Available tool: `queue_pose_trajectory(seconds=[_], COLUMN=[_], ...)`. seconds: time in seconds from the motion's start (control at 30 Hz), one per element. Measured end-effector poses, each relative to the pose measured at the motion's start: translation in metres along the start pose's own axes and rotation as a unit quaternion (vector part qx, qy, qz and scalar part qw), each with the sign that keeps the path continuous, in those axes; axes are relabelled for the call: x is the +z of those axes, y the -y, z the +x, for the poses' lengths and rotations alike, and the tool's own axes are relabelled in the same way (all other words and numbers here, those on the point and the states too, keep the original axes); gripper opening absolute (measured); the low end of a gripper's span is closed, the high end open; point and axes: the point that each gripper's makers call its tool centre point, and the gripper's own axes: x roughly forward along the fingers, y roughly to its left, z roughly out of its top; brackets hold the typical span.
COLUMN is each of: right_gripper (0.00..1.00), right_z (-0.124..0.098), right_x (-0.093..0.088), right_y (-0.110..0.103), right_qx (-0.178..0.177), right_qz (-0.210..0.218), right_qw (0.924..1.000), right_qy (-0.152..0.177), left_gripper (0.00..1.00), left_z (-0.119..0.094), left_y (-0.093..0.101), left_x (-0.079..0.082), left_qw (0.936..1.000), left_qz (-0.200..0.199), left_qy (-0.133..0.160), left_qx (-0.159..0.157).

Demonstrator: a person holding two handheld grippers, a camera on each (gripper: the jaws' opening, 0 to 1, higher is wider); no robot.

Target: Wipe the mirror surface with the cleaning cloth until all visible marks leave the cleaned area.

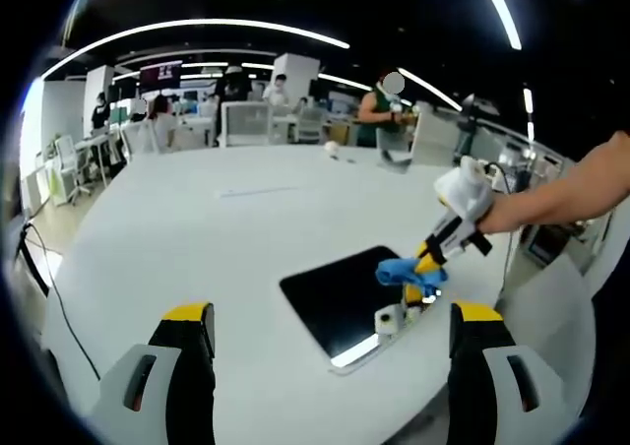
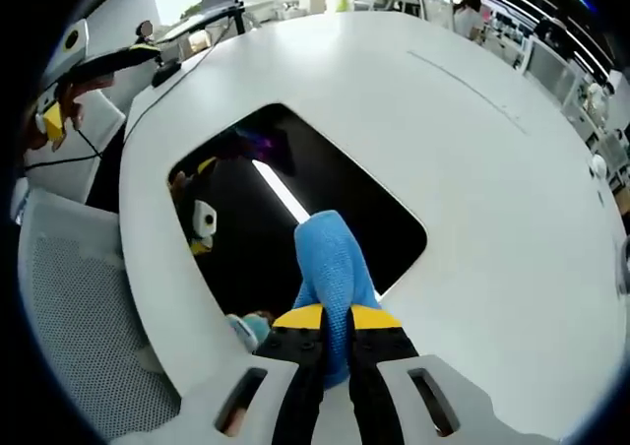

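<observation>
A dark rectangular mirror (image 1: 330,292) lies flat on the white table (image 1: 197,228) near its edge. My left gripper (image 1: 332,315) hovers short of it, jaws wide apart and empty. From the right a hand brings my right gripper (image 1: 425,268), which presses a blue cleaning cloth (image 1: 406,273) onto the mirror's right part. In the right gripper view the gripper (image 2: 335,317) is shut on the blue cloth (image 2: 330,263), which rests on the mirror (image 2: 246,228) near its closer edge. The glass reflects a ceiling light strip and the gripper. I can make out no marks.
The table edge (image 2: 148,238) runs close beside the mirror, with a grey mesh chair (image 2: 69,307) below it. A small white object (image 1: 333,148) sits at the table's far side. Desks, chairs and several people (image 1: 379,110) fill the room behind.
</observation>
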Motion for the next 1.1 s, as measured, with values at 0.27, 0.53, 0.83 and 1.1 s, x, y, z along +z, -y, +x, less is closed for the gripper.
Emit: queue_pose_trajectory(seconds=[0.27, 0.53, 0.83, 1.1], right_gripper=[0.03, 0.03, 0.03, 0.03], right_z=[0.004, 0.008, 0.012, 0.016], right_x=[0.007, 0.014, 0.023, 0.031], right_y=[0.01, 0.021, 0.033, 0.045], right_qx=[0.001, 0.006, 0.003, 0.001], right_qz=[-0.003, -0.01, -0.012, -0.015], right_qw=[1.0, 0.9999, 0.9999, 0.9999], right_qy=[0.001, 0.001, -0.001, -0.002], left_gripper=[1.0, 1.0, 1.0, 1.0], left_z=[-0.003, -0.004, -0.001, 0.001], left_y=[-0.004, -0.004, -0.006, -0.008], left_x=[-0.001, -0.001, -0.004, -0.007], left_qw=[0.9998, 0.9995, 0.9993, 0.9992], left_qz=[0.016, 0.028, 0.028, 0.027], left_qy=[-0.006, -0.011, -0.021, -0.029], left_qx=[0.009, 0.007, 0.01, 0.011])
